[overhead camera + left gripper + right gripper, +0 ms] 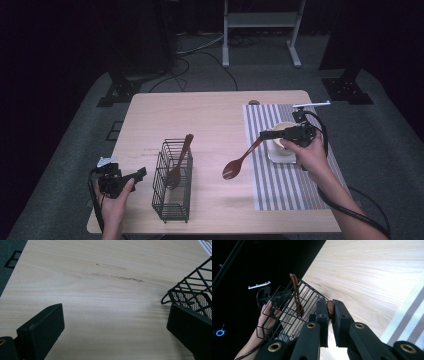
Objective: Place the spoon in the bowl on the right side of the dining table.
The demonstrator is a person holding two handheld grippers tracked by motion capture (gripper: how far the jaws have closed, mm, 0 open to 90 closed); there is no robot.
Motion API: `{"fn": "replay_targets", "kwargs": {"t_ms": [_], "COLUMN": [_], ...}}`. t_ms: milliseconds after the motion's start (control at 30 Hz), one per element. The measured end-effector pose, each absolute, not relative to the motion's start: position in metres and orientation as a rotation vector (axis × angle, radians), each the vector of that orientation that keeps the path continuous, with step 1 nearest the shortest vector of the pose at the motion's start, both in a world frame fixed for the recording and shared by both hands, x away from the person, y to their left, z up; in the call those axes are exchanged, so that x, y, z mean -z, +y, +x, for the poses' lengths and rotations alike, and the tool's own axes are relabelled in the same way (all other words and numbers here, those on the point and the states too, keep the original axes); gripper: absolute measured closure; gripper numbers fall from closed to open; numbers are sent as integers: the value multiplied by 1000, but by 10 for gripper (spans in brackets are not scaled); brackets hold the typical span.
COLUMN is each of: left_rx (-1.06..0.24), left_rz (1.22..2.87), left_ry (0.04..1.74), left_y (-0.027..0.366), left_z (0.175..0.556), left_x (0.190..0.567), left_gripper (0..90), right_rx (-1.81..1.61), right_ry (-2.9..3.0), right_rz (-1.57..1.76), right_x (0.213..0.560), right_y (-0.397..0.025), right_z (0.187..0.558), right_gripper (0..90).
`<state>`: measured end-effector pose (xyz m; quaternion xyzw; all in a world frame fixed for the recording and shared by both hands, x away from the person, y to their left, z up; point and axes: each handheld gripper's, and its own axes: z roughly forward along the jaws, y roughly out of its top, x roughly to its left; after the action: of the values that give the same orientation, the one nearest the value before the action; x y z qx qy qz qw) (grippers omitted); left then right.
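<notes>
The right gripper [265,134] holds a brown wooden spoon [240,161] by its handle end, jaws pinching it, the bowl hanging low over the tabletop [210,115] between the striped placemat [280,185] and the black wire basket [172,195]. A second spoon [179,162] stands tilted inside that basket. The left gripper [142,173] rests just left of the basket, jaws spread wide and empty. A white cup [280,150] sits on the placemat beside the right hand [307,155].

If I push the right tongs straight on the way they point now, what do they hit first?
Probably the wire basket. The right tongs, shut on a spoon, point left across the table toward it, and the held spoon's bowl would likely arrive first. Height is unclear, so it might pass over the rim.
</notes>
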<state>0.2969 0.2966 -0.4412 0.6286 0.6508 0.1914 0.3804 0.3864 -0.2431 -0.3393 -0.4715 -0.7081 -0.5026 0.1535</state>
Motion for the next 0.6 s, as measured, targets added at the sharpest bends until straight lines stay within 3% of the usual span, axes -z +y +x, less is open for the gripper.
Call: {"fn": "replay_targets", "kwargs": {"t_ms": [600], "left_rx": [-491], "left_rz": [1605], "left_ry": [1661], "left_y": [297], "left_z": [297], "left_x": [441], "left_gripper": [2], "right_rx": [1452], "right_ry": [-2023], "right_rz": [-1403], "right_x": [341], "right_y": [-259], "right_z": [389], "right_gripper": [833]}}
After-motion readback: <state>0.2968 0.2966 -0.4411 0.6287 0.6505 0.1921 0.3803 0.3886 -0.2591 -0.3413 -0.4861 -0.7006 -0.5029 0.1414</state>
